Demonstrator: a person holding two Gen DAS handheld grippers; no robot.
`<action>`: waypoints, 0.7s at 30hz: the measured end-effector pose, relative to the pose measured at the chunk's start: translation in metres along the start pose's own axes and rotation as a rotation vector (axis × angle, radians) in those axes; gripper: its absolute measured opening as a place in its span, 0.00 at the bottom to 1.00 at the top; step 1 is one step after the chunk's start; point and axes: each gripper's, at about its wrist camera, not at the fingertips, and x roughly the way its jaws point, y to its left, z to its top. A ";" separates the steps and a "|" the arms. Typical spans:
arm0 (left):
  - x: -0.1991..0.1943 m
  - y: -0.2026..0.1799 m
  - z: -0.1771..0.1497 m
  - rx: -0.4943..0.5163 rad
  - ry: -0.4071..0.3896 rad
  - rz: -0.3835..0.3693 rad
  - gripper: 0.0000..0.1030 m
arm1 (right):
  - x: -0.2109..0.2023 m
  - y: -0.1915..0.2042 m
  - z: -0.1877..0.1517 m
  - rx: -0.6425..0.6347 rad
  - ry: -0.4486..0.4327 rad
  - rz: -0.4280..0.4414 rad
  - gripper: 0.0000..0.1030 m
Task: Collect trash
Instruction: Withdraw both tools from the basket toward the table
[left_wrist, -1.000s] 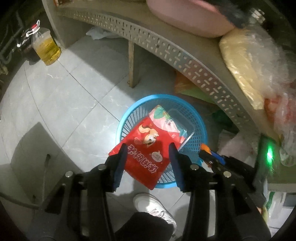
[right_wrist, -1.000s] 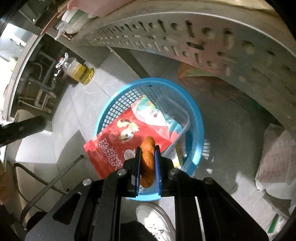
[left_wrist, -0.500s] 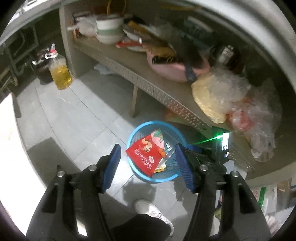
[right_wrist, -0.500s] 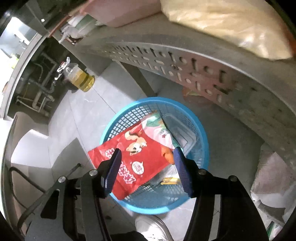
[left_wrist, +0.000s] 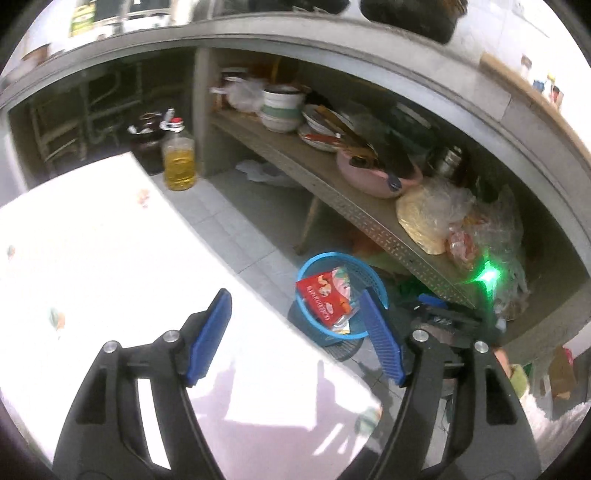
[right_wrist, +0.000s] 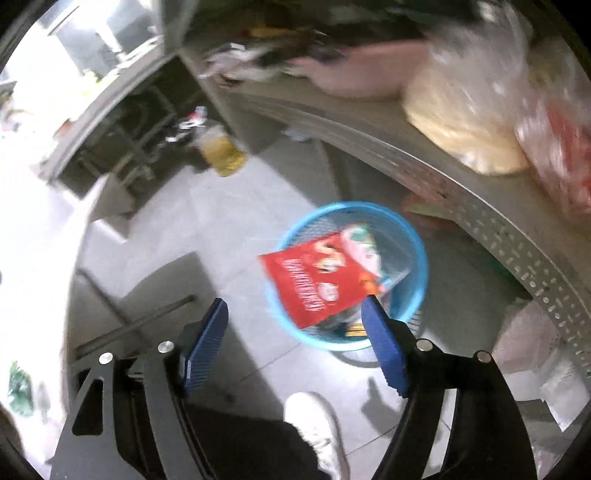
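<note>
Hovering apart-jawed, right gripper (right_wrist: 295, 343) above basket (right_wrist: 417, 295).

Open tiled floor (right_wrist: 207, 221) left of the blue basket (right_wrist: 421, 258) gives easy passage. The perforated shelf (right_wrist: 480, 218) overhangs the basket's right side, the white counter (left_wrist: 110, 266) crowds the left, and an oil bottle (left_wrist: 179, 162) stands further back.

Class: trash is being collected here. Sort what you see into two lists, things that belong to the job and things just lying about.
Belongs to the job:
- blue basket
- red snack bag in the basket
- left gripper, open, empty
- right gripper, open, empty

Just lying about:
- oil bottle
- pink bowl
- stacked bowls
- white shoe
</note>
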 end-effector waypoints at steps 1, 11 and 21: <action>-0.011 0.006 -0.009 -0.011 -0.013 0.019 0.66 | -0.008 0.008 0.002 -0.008 -0.001 0.024 0.71; -0.100 0.049 -0.100 -0.141 -0.144 0.147 0.66 | -0.055 0.125 0.007 -0.210 0.024 0.244 0.71; -0.203 0.118 -0.164 -0.289 -0.302 0.328 0.67 | -0.048 0.284 -0.023 -0.474 0.160 0.470 0.71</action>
